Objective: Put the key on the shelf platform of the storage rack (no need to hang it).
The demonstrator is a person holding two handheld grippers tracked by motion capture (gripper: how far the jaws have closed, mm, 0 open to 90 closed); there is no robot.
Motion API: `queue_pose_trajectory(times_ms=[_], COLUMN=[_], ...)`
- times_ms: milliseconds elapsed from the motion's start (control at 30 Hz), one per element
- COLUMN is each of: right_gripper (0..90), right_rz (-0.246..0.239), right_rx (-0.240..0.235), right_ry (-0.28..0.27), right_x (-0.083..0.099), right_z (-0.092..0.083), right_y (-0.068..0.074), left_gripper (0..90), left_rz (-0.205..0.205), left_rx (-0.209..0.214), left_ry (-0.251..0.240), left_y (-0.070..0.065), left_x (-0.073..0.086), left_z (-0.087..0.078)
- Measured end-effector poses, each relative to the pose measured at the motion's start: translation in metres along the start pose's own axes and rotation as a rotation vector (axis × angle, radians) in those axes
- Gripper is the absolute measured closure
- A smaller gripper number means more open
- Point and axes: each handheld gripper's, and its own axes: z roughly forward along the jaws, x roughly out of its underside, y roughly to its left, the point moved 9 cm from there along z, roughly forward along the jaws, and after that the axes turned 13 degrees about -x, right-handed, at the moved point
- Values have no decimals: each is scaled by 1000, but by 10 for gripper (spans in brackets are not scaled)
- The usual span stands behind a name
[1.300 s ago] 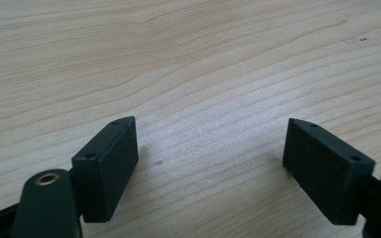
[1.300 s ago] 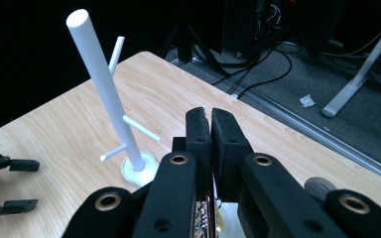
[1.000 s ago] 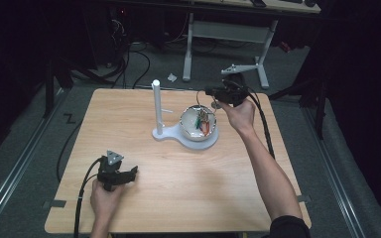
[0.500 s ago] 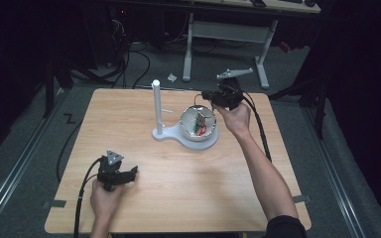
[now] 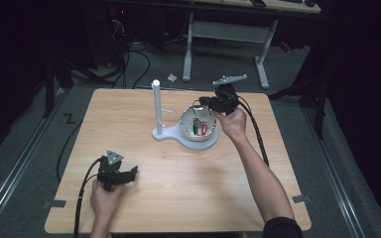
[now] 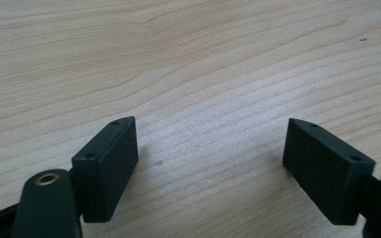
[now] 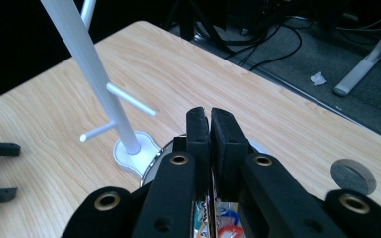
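The left gripper (image 5: 129, 173) is rested on the table (image 5: 178, 198), jaws spread wide and empty. Farther off, the right gripper (image 5: 204, 102) is held pressed together over the bowl (image 5: 186, 130), where the coloured tags (image 5: 199, 127) lie. If lowered shut, the tags could merely be pushed aside, or the bowl knocked against the white stand (image 5: 156, 106).

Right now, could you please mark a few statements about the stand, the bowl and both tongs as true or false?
1. The left tongs are shut. False: their jaws stand wide apart over the bare table.
2. The right tongs are closed. True.
3. The right tongs are over the bowl. True.
4. The white stand lies flat on the table. False: its post is upright, left of the bowl in the high view.
5. The bowl is empty. False: colourful items lie inside.
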Motion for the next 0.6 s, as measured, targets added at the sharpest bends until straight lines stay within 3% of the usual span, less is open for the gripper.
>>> queue_pose_trajectory(times_ms=[600], right_gripper=[874], right_rz=[-6], right_rx=[14], right_ry=[66], right_x=[22], right_z=[19], right_y=[-5], left_gripper=[220], left_rz=[-1], left_rx=[1], left_ry=[0], left_y=[0], left_x=[0], left_z=[0])
